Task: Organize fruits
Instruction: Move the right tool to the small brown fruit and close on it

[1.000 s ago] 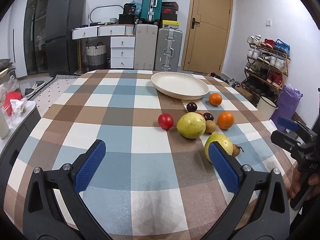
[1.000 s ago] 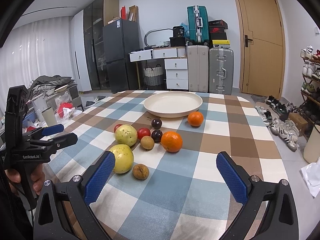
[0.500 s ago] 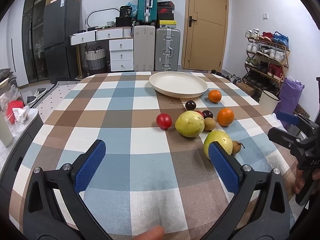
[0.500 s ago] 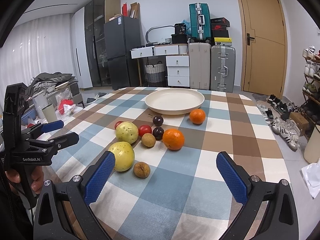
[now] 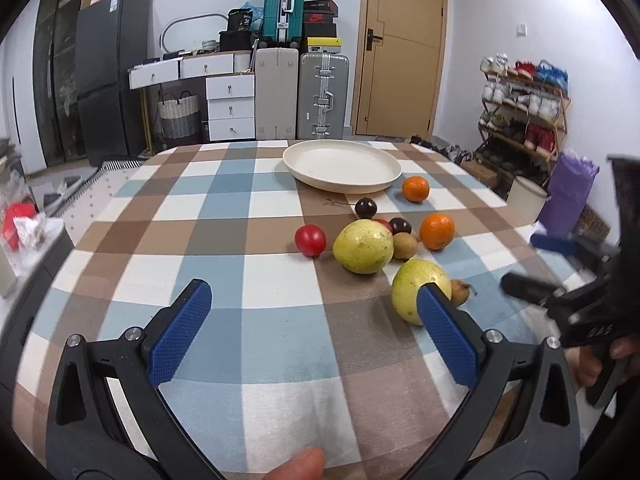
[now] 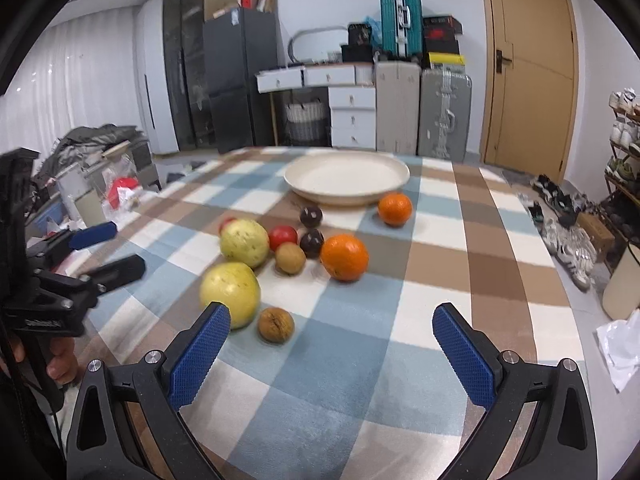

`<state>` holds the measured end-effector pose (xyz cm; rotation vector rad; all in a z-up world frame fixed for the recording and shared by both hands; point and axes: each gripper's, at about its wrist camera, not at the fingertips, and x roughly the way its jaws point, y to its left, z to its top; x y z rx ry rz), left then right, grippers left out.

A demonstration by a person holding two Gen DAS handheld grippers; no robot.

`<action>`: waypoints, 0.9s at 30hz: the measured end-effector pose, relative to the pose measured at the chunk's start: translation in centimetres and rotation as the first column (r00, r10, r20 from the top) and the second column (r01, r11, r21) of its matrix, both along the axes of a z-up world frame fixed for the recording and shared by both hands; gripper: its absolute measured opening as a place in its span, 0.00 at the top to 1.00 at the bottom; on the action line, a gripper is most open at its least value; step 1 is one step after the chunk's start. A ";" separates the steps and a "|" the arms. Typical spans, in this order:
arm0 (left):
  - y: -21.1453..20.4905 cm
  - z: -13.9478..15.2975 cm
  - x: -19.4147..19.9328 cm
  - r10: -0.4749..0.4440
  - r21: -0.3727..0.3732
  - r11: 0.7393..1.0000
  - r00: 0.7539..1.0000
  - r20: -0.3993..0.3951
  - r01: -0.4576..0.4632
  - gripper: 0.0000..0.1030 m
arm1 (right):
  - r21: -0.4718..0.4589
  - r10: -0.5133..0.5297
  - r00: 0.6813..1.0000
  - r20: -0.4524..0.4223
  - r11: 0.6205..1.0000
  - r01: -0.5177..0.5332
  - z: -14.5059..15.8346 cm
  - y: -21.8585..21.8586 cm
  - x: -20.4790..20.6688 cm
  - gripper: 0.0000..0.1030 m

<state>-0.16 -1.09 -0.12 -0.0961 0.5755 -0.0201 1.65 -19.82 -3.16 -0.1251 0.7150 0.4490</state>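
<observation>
An empty cream plate (image 5: 342, 165) (image 6: 347, 176) sits at the far side of the checked table. In front of it lie loose fruits: two yellow-green pears (image 5: 363, 245) (image 5: 416, 289) (image 6: 230, 293), two oranges (image 5: 437, 231) (image 6: 344, 257) (image 6: 395, 209), a red tomato (image 5: 310, 240), dark plums (image 5: 365, 207) (image 6: 311, 216), and small brown fruits (image 6: 275, 324). My left gripper (image 5: 312, 324) is open, low over the near table, its right finger just in front of the nearer pear. My right gripper (image 6: 331, 346) is open, with the brown fruit just ahead of its left finger.
The checked tablecloth (image 5: 224, 216) covers the whole table. Behind stand suitcases (image 5: 324, 96), white drawers (image 5: 230, 106), a dark fridge (image 5: 108, 80) and a door (image 5: 402, 48). A shoe rack (image 5: 524, 108) is on the right. A fingertip (image 5: 298, 466) shows at the bottom edge.
Both grippers have moved forward and lower toward the fruit cluster, so the fruits look nearer. Both stay open. No fruit has moved.
</observation>
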 end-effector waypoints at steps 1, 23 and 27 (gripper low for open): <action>0.1 0.0 0.1 0.001 -0.017 1.000 1.000 -0.001 -0.001 0.01 | -0.008 -0.001 1.000 -0.017 1.000 0.001 -0.3 0.1 0.3 0.00; -1.6 -1.3 4.9 -0.047 0.012 0.999 0.992 -0.119 0.049 0.01 | -0.140 0.114 0.969 -0.217 0.979 -0.147 -3.6 4.9 4.2 0.23; -2.3 -1.3 5.2 -0.057 0.048 0.997 0.992 -0.116 0.063 0.01 | -0.127 0.126 0.968 -0.217 0.980 -0.156 -3.6 5.0 4.4 0.29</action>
